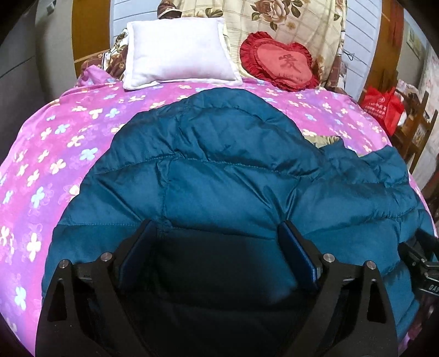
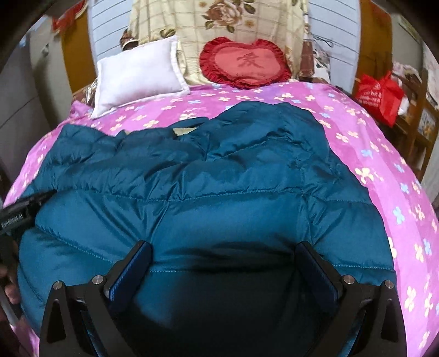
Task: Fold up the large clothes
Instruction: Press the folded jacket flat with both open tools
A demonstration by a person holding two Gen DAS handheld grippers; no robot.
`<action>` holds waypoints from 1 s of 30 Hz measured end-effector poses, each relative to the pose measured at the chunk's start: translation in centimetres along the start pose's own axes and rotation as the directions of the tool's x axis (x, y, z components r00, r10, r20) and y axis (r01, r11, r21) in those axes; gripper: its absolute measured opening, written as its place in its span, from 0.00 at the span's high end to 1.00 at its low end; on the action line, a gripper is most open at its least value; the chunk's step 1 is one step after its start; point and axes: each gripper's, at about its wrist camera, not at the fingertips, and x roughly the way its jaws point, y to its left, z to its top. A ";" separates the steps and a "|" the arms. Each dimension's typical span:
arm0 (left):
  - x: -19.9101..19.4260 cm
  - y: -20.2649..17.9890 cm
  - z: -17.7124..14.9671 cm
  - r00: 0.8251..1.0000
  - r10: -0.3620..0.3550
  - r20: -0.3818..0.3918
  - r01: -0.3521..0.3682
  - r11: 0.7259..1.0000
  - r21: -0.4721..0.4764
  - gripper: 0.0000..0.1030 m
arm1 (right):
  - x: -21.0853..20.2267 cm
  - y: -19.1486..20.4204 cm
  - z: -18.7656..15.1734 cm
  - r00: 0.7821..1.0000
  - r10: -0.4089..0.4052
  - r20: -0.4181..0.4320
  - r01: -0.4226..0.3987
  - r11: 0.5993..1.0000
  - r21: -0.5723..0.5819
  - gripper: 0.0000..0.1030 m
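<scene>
A teal quilted down jacket [image 1: 219, 170] lies spread on a bed with a pink flowered cover [image 1: 41, 153]. It also shows in the right wrist view [image 2: 214, 186], on the same cover [image 2: 384, 164]. My left gripper [image 1: 218, 228] is open, its fingers wide apart just over the jacket's near part. My right gripper [image 2: 223, 247] is open too, above the jacket's near edge. Each gripper's body shows at the edge of the other's view: the right one [image 1: 422, 263], the left one [image 2: 22, 211]. Neither holds cloth.
A white pillow [image 1: 178, 52] and a red heart cushion [image 1: 279, 61] lie at the head of the bed against a floral quilt [image 1: 288, 22]. A red bag [image 1: 384, 107] sits on a wooden chair at the right. A grey cabinet [image 1: 19, 82] stands left.
</scene>
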 end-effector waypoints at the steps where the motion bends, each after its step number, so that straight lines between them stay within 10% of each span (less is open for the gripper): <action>1: -0.4 0.1 0.0 1.000 -0.003 -0.001 0.003 1.000 -0.015 0.12 | -0.1 0.0 0.1 1.000 0.000 0.005 0.000 1.000 -0.007 0.00; 30: -0.8 -1.9 -2.3 1.000 -0.005 -0.019 0.006 0.999 0.040 0.01 | -1.3 -2.2 -1.8 0.994 0.012 0.105 -0.016 0.999 0.034 0.00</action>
